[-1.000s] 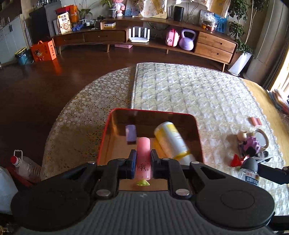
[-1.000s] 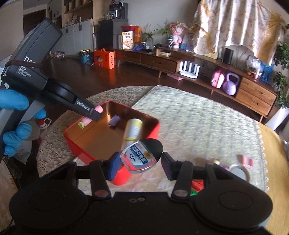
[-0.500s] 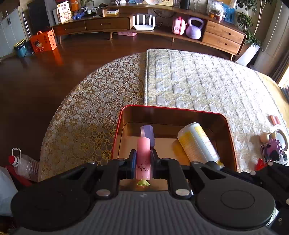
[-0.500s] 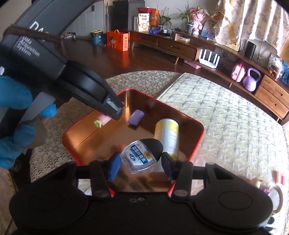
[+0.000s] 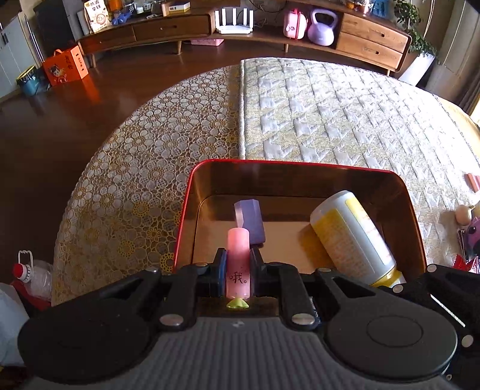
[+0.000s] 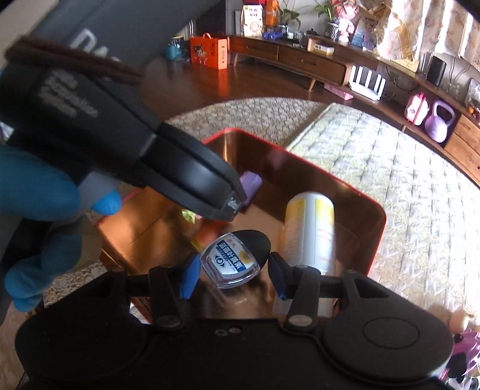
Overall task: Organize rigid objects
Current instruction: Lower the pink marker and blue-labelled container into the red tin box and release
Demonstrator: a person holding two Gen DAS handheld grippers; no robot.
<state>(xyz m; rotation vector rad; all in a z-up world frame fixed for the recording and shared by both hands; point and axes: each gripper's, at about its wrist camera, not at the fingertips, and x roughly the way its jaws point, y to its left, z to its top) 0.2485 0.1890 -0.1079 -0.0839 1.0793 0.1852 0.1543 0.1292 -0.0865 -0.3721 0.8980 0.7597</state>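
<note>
My left gripper [image 5: 238, 267] is shut on a pink tube [image 5: 238, 264] with a green end, held over the near side of a red tray [image 5: 294, 163]. In the tray lie a purple block [image 5: 250, 220] and a white and yellow bottle [image 5: 351, 237]. My right gripper [image 6: 234, 271] is shut on a small clear bottle with a black cap [image 6: 235, 259], held above the same tray [image 6: 370, 201]. The left gripper's body [image 6: 168, 168] crosses the right wrist view, close above the tray and partly hiding the purple block [image 6: 250, 183].
The tray stands on a round table with a lace cloth [image 5: 132, 180] and a quilted runner [image 5: 330, 114]. Small toys [image 5: 466, 222] and a pink piece [image 5: 472, 181] lie at the right. A sideboard [image 5: 240, 24] stands behind. A plastic bottle [image 5: 27, 270] is on the floor at left.
Both grippers have moved forward over the tray, each still holding its object. The right gripper has come close beside the left one, and the tray now fills more of both views.
</note>
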